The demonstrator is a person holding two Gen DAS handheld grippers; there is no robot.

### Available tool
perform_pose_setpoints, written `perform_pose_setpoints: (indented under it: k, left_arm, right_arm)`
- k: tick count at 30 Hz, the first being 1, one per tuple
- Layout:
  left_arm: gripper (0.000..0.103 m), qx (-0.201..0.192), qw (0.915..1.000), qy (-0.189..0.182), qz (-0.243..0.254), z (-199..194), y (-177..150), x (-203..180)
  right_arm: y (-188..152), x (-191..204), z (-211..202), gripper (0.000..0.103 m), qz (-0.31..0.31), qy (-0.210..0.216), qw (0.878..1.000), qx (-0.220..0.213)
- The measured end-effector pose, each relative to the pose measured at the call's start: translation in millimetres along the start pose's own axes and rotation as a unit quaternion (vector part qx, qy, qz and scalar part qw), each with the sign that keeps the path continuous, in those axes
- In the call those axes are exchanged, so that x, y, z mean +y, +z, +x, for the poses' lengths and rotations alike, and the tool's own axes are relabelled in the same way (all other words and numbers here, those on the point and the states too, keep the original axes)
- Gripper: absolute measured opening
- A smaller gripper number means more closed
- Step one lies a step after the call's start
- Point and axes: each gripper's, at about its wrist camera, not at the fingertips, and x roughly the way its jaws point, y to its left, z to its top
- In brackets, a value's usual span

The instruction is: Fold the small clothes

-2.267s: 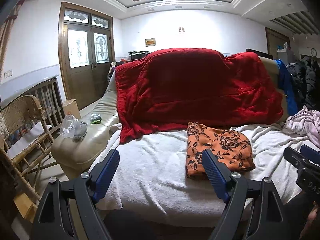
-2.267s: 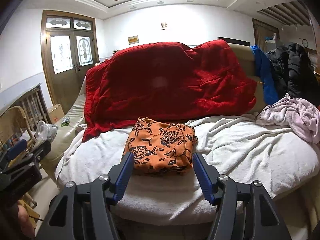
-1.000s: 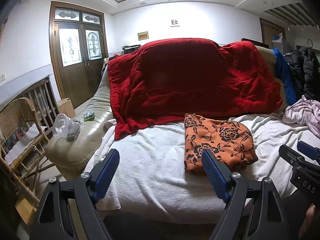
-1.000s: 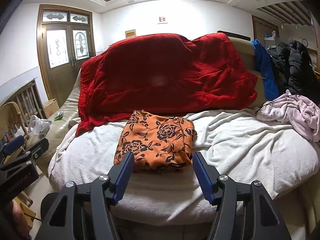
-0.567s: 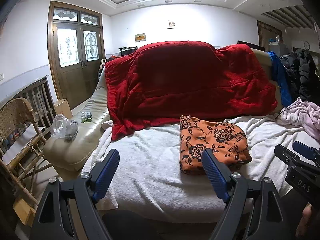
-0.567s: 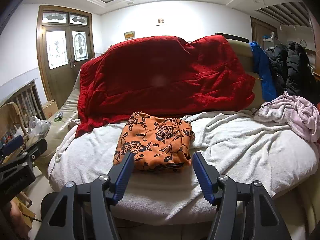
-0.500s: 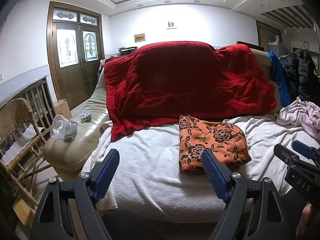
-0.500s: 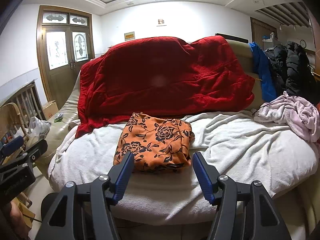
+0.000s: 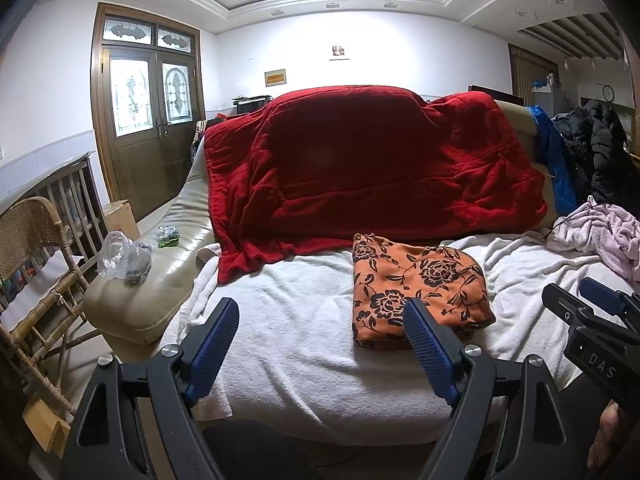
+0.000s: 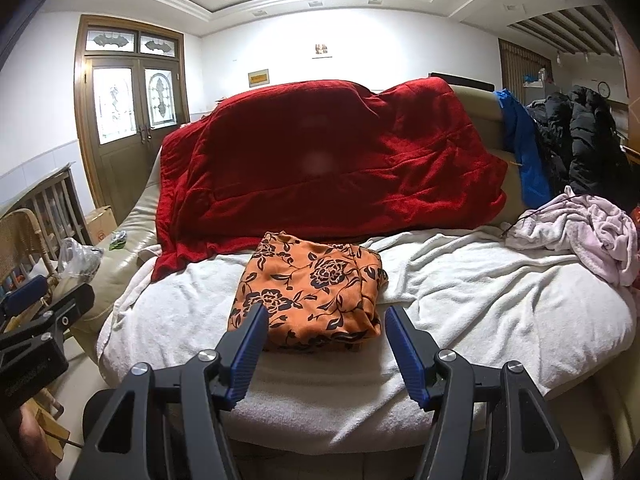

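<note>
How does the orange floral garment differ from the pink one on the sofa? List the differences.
The orange floral garment is folded into a flat, neat rectangle; the pink garment lies crumpled in a heap. The orange one bears a black flower print; the pink one is plain. Both rest on the white towel, untouched by either gripper.

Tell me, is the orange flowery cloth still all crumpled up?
No, the orange flowery cloth lies folded in a neat flat packet on the white blanket.

folded orange floral garment (image 10: 310, 292), white towel (image 10: 480, 292), red blanket (image 10: 320, 176)
</note>
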Motion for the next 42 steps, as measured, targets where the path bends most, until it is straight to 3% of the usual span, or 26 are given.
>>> perform_pose_setpoints:
  k: [42]
  left_arm:
    - [0.084, -0.002, 0.9999, -0.01, 0.004, 0, 5, -8]
  right_arm:
    - [7, -14, 0, 0.065, 0.016, -0.004, 1.0, -0.013]
